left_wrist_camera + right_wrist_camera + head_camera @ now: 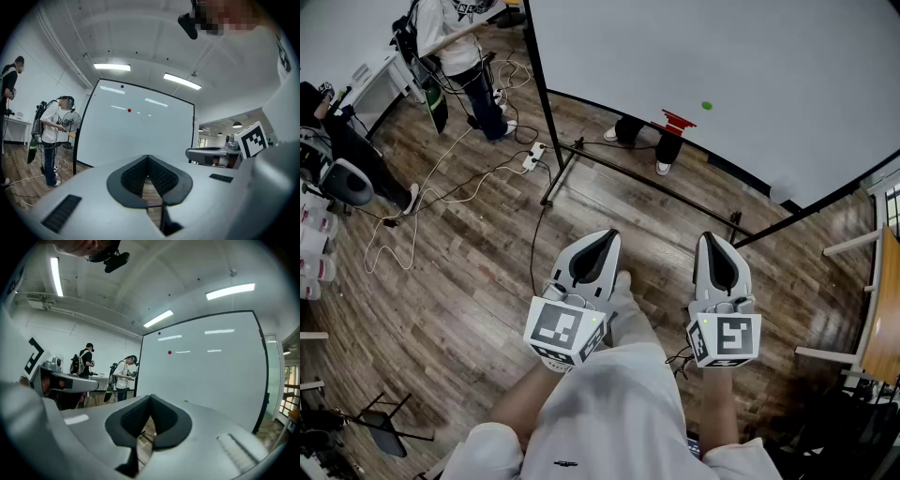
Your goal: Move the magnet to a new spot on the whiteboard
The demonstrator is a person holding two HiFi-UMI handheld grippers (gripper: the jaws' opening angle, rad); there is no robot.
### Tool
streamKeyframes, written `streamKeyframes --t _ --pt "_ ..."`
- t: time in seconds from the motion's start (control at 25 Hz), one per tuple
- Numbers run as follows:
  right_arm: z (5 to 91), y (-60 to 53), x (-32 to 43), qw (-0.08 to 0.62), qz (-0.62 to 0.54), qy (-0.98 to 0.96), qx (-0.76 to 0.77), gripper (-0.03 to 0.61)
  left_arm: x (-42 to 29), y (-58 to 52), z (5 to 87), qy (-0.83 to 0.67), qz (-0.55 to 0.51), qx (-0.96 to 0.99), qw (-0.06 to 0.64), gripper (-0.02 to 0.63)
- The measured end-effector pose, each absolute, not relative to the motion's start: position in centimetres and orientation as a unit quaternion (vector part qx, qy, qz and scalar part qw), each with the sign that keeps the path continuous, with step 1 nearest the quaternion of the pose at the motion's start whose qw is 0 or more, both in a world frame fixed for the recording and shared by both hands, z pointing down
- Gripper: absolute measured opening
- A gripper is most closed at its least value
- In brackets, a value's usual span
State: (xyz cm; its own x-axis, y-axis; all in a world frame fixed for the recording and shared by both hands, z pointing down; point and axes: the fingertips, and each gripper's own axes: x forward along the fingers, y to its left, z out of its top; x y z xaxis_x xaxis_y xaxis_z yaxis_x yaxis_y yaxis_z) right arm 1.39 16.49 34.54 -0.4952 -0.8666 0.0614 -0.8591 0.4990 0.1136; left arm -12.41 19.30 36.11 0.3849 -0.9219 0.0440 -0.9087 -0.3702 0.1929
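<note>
Whiteboard (722, 66) ahead on a black stand, across wood floor (469, 281); well apart from both grippers. Spotted green magnet (706, 106) low on the board face in the head view, stuck flat, close above the bottom edge. Picked out red magnet (129, 110) in the left gripper view, high on the board and left of centre. Found it in the right gripper view too, with the green one far below it and slightly to its right. Saw a small dark dot (122, 86) near the top edge, too small to identify. Could not tell which magnet was the one to be moved.

Left gripper (605, 234) held level, pointed at the board. Fingers (133, 176) pressed together tip to tip, nothing between them, only floor seen through the gap lower down. Right gripper (713, 239) held level near it, same heading. Fingers (166, 420) likewise met at the tips, nothing in their grasp.

Noted red object (678, 122) at the board's lower edge, shape unclear. Saw shoes (664, 167) of a person behind the board stand. Logged another person (459, 37) standing off to the left, with white cables (441, 178) trailing over the floor nearby.
</note>
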Motion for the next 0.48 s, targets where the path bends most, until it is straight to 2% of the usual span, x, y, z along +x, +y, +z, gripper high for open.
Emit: streamKeyframes --t 0.48 --pt "31.9 21.6 5.3 0.048 -0.053 -0.879 0.472 0.006 -7.0 23.9 32.6 -0.561 -0.046 0.824 0.067 0.006"
